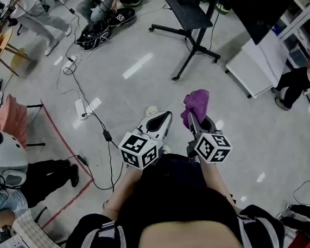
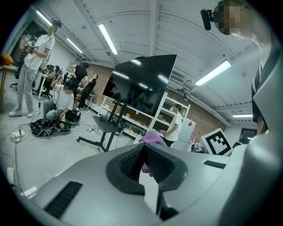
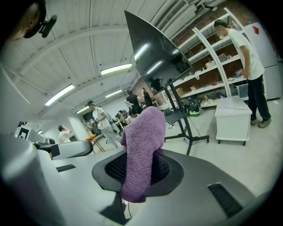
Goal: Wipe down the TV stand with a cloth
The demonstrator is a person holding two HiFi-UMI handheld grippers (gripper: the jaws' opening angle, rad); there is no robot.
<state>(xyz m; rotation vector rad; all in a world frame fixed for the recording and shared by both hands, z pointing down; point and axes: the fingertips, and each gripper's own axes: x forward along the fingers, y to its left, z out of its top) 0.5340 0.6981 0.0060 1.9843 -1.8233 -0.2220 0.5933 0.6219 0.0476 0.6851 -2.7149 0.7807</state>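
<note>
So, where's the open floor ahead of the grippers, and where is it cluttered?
Open floor lies between the cables and the TV stand legs, and again in front of the white cabinet. The left side is crowded with cables and chairs.

Bare floor (image 1: 157, 93) at frame centre lies open up to the TV stand (image 1: 188, 14) at upper centre. Cables (image 1: 107, 135) cross at left, and a white cabinet (image 1: 251, 76) stands at right.

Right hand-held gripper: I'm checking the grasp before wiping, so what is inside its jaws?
A purple terry cloth, clamped and drooping over the front. It covers the pinch point itself.
</note>
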